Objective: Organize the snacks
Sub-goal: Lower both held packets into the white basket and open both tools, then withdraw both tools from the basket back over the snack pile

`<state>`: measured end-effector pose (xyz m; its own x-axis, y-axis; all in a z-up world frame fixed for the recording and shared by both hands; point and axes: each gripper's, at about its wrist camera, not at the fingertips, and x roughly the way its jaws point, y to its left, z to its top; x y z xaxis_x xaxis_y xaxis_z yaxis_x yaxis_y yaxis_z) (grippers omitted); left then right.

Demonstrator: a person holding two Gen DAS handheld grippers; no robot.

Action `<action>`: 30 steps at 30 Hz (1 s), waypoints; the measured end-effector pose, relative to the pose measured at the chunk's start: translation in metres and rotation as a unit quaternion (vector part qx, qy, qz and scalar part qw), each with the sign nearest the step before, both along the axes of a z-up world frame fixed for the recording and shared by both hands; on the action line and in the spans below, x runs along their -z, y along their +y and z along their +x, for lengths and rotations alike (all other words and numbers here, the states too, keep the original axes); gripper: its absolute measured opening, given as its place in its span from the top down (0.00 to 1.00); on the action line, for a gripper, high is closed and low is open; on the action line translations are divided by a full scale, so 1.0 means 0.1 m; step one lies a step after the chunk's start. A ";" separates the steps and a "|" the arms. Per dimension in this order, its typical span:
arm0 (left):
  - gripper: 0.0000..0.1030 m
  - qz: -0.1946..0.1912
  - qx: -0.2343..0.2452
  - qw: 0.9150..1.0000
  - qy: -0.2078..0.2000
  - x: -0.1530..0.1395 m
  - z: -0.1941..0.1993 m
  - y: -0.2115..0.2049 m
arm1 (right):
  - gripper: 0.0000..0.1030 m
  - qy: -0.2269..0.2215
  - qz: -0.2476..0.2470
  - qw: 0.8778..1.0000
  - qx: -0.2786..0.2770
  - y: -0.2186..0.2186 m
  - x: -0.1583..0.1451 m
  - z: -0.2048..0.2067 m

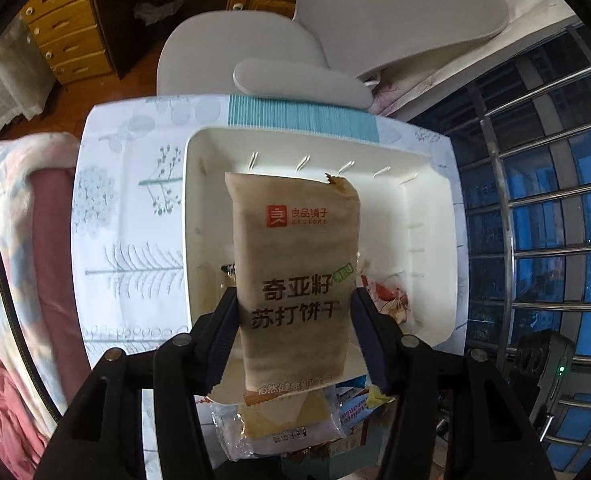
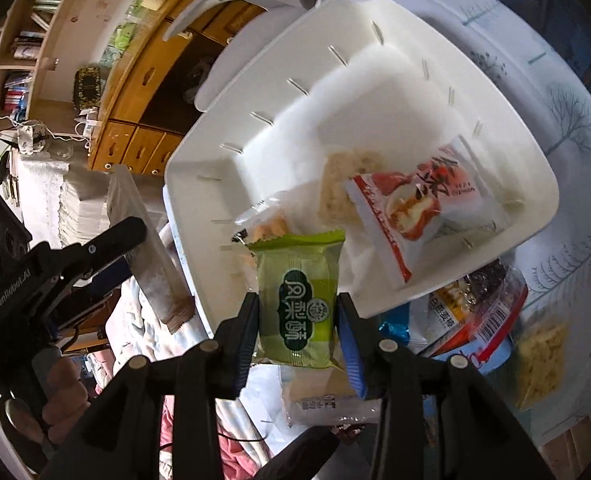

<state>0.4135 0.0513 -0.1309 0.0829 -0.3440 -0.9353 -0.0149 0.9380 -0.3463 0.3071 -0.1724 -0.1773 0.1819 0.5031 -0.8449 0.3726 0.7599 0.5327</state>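
Left wrist: floral-print tablecloth (image 1: 127,216), wooden drawers (image 1: 67,28).

The brown cracker packet (image 1: 295,276) reads "良品铺子 BESTORE" by a red logo at 12 o'clock on its face and "奇亚籽 苏打饼干" at its middle, while the other gripper's black body (image 2: 13,292), at 9 o'clock in the right wrist view, reads "GenRobot.AI".
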 end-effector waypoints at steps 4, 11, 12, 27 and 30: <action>0.36 0.002 0.000 1.000 0.003 0.01 -0.02 0.00 | 0.52 -0.006 0.001 1.000 -0.003 -0.01 -0.04 0.01; 0.25 0.002 0.000 1.000 -0.009 -0.17 -0.14 0.07 | 0.41 -0.016 0.003 1.000 0.009 -0.01 -0.14 -0.10; 0.25 -0.001 0.004 1.000 -0.011 -0.21 -0.17 0.08 | 0.39 -0.019 0.003 1.000 0.015 -0.01 -0.17 -0.13; 0.24 -0.031 0.078 0.996 -0.033 -0.57 -0.92 0.49 | 0.30 -0.043 -0.009 0.991 0.128 0.31 -0.46 -1.01; 0.24 -0.028 0.098 0.994 -0.034 -0.61 -1.14 0.60 | 0.27 -0.046 -0.007 0.987 0.152 0.43 -0.48 -1.23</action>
